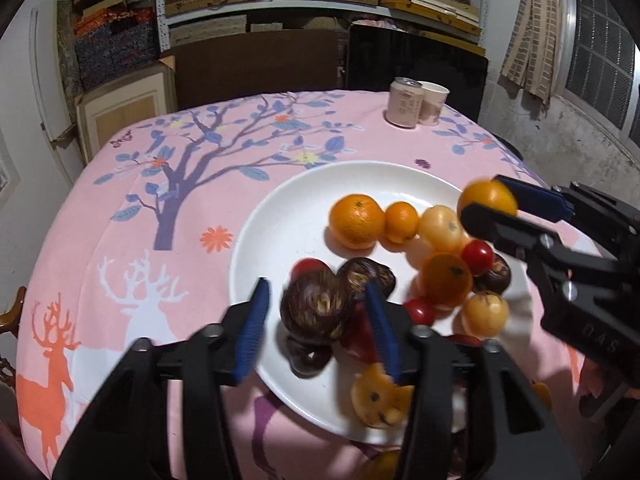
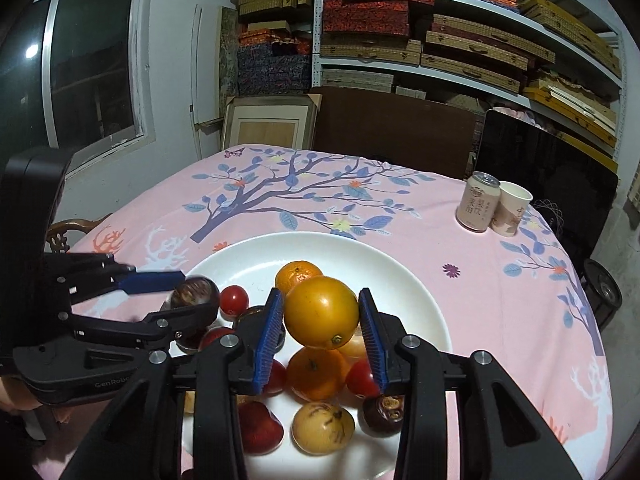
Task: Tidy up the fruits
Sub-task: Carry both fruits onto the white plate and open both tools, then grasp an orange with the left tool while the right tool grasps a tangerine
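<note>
A dark brown, rough-skinned fruit (image 1: 316,306) sat between the blue pads of the left gripper (image 1: 318,324), its jaws spread with a gap showing on either side of it, above the near rim of a white plate (image 1: 280,216) heaped with oranges, cherry tomatoes and yellow fruit. Beside it, the right gripper (image 2: 322,320) stood parted around a yellow-orange fruit (image 2: 321,312) above the pile. The plate rested on a pink tree-print tablecloth (image 1: 120,184), with a drink can (image 2: 478,208) touching a paper cup (image 2: 511,210) at the far edge.
</note>
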`<state>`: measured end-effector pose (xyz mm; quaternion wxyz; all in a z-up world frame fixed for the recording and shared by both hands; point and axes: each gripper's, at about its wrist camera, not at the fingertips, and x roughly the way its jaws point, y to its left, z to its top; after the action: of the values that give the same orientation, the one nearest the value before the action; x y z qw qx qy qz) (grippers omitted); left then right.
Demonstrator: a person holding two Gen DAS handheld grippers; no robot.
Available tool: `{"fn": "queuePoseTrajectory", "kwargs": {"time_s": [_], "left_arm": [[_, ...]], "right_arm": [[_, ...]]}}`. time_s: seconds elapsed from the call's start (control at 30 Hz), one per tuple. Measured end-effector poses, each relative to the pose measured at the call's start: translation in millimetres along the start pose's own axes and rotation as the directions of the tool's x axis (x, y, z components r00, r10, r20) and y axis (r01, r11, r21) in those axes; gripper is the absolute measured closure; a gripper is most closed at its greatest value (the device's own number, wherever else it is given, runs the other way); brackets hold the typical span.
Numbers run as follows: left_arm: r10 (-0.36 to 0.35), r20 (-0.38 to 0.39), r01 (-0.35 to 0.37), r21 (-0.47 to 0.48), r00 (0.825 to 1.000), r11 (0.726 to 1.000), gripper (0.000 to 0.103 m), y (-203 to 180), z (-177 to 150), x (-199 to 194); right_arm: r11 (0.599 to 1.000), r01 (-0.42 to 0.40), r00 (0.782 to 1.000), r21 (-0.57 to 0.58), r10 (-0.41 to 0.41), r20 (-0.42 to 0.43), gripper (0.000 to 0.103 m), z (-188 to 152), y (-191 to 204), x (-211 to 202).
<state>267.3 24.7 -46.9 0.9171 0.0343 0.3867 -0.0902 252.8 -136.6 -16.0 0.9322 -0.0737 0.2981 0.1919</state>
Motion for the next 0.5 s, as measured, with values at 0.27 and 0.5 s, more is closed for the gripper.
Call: {"fn": "queuePoseTrajectory", "kwargs": {"time_s": [0.27, 0.5], "left_arm": [[0.069, 0.055, -0.070, 0.023, 0.996, 0.997, 0.040, -4.0, -5.4, -18.9], [0.105, 0.093, -0.110, 0.045, 0.990, 0.993, 0.037, -13.2, -24.4, -46.7]], "right_arm": [[0.999, -0.001, 1.000, 0.050, -0.001, 0.026, 0.052, -8.1, -3.9, -22.4], [0.994, -0.011, 1.000, 0.111, 0.010, 0.007, 0.052, -30.4, -12.5, -49.6]]}}
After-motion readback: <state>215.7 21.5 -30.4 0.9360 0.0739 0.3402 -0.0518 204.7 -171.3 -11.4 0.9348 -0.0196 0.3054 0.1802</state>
